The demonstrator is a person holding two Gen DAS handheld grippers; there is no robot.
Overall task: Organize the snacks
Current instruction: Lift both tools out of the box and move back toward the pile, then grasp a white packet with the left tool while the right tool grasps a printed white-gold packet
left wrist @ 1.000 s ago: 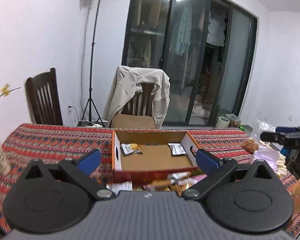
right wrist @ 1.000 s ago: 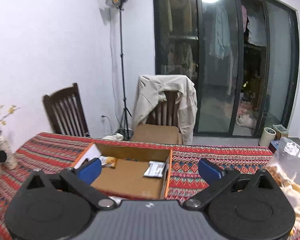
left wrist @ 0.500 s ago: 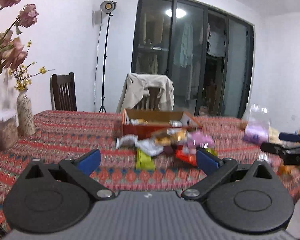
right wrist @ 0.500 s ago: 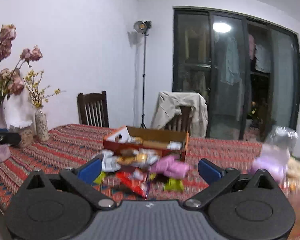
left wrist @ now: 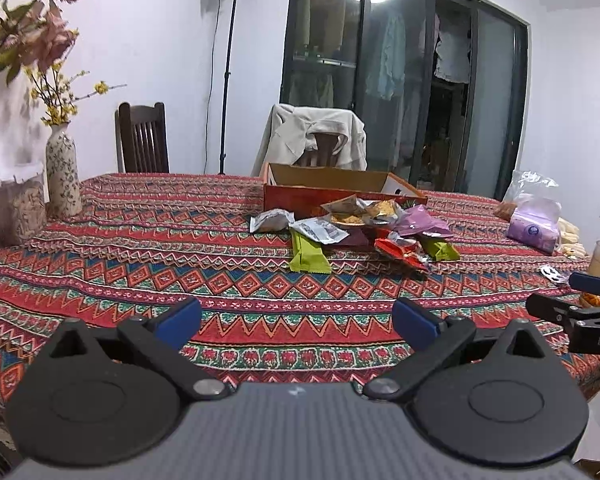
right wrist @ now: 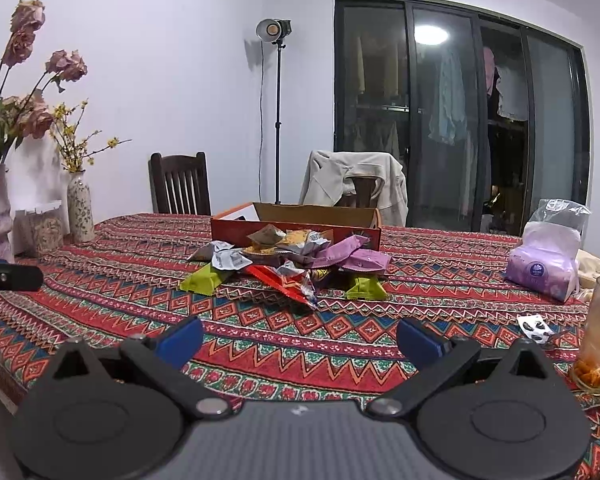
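Both tongs, left (left wrist: 296,320) and right (right wrist: 300,338), gape wide, empty. Snack packets (right wrist: 288,260) look light, crinkly, slippery; pinch a sealed end.

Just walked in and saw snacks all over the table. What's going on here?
A person holds a gripper in each hand; the left gripper and right gripper are both open and empty, hovering over the patterned tablecloth. The snack packets lie piled in front of the cardboard box, none being handled now.
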